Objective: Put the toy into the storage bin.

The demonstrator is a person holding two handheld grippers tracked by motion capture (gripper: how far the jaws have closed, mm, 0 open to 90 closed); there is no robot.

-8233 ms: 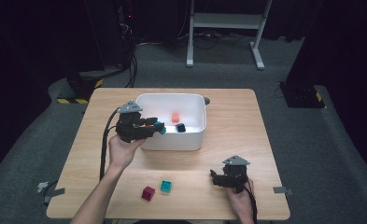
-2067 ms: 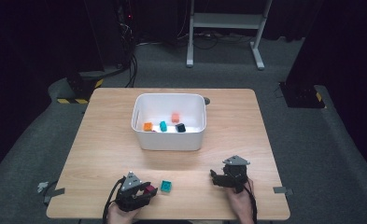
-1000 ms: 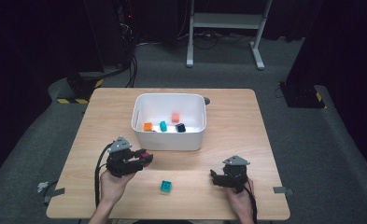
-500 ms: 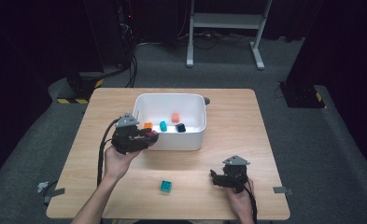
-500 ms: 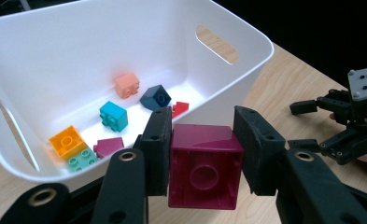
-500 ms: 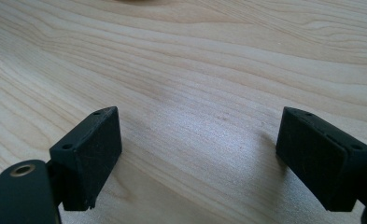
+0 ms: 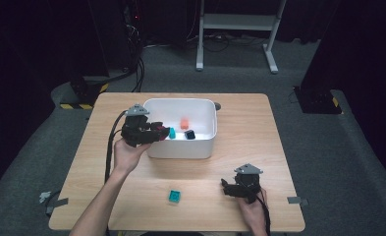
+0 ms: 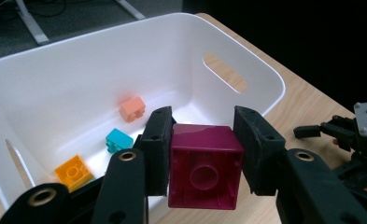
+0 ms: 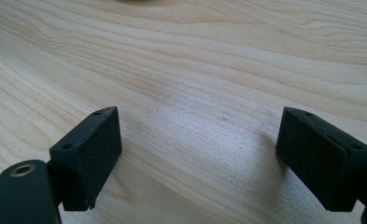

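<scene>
High view: the left tool (image 7: 157,132) hangs over the left rim of the white bin (image 7: 200,147), which stands toward the far edge of the surface (image 7: 259,128), about midway along it. Inside the bin lie a teal brick (image 7: 172,132), a peach brick (image 7: 184,123) and a black brick (image 7: 190,134). A second teal brick (image 7: 175,195) sits alone near the near edge of the surface. The right tool (image 7: 226,186) rests near the near right corner, well apart from the bin.

Left gripper view: the left tool (image 8: 204,156) is closed part-way on a magenta brick (image 8: 203,165), its two pads pressed against the brick's opposite sides. The brick is held above the bin's near rim (image 8: 274,81). On the bin floor beyond it lie a peach brick (image 8: 132,108), a teal brick (image 8: 118,140) and an orange brick (image 8: 74,171). The other tool (image 8: 358,135) shows at the right edge.

Right gripper view: the right tool (image 9: 200,154) stands wide open just above bare wood (image 9: 195,70), with nothing between its pads.
</scene>
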